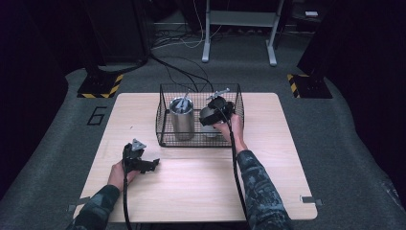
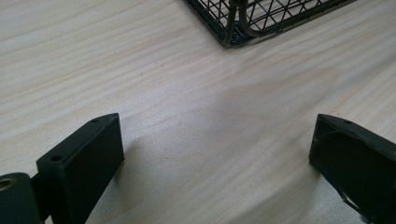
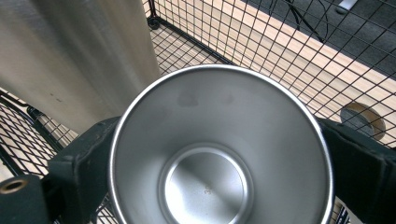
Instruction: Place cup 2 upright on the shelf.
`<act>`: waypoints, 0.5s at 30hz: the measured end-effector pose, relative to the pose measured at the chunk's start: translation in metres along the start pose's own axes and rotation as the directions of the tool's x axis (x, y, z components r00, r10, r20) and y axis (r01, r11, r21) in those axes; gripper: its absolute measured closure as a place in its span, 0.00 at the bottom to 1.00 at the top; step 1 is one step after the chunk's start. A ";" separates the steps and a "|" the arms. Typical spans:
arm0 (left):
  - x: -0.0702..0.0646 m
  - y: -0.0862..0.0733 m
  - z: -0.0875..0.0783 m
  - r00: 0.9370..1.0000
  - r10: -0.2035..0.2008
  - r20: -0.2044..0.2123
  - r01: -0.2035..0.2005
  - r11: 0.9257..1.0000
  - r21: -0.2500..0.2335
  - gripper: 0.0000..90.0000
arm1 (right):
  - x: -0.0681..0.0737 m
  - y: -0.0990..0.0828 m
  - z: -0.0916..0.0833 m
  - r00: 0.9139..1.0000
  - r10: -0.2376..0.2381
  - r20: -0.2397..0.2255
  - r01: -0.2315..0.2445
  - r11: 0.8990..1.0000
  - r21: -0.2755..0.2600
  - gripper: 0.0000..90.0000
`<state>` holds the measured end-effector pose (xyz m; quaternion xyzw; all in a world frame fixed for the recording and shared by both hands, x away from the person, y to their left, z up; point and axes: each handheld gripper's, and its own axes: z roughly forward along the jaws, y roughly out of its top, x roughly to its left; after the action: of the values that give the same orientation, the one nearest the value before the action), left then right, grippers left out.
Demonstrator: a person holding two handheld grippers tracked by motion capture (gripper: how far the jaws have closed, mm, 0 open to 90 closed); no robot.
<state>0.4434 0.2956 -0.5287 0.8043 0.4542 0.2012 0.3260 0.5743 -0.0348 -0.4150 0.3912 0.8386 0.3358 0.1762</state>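
Note:
A black wire basket [image 1: 163, 143] stands at the middle of the wooden table [image 1: 191, 182]. In its left half is a tall steel canister [image 1: 182, 120] with something grey at its top. My right gripper [image 1: 216, 112] reaches into the basket's right half, shut on a steel cup [image 1: 206, 116]. In the right gripper view the empty cup [image 3: 205, 112] sits mouth-up between the jaws of my right gripper [image 3: 222, 156], beside the canister [image 3: 79, 56]. I cannot tell whether the cup rests on the basket floor. My left gripper [image 1: 152, 164] lies low over the table's front left, open, holding nothing.
In the left gripper view, bare wood [image 2: 140, 70] lies between the jaws of my left gripper [image 2: 215, 149], and a basket corner [image 2: 233, 28] is ahead. A round hole [image 3: 363, 120] in the tabletop shows beyond the basket mesh [image 3: 261, 42]. Cables and stand legs are on the floor behind.

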 end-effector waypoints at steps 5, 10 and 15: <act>0.000 0.000 0.000 1.000 0.001 0.002 -0.001 1.000 0.000 0.03 | 0.000 -0.001 0.002 1.000 0.000 -0.003 0.000 1.000 0.014 0.06; 0.000 0.000 0.000 1.000 0.001 0.002 -0.001 1.000 0.000 0.03 | 0.001 -0.001 0.004 1.000 0.000 -0.001 0.000 1.000 0.028 0.06; 0.000 0.000 0.000 1.000 0.000 0.002 0.000 1.000 0.000 0.03 | -0.002 -0.003 0.006 1.000 0.015 -0.010 -0.015 0.999 0.035 0.06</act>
<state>0.4433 0.2955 -0.5288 0.8045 0.4539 0.2005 0.3263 0.5770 -0.0356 -0.4214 0.3988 0.8423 0.3243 0.1625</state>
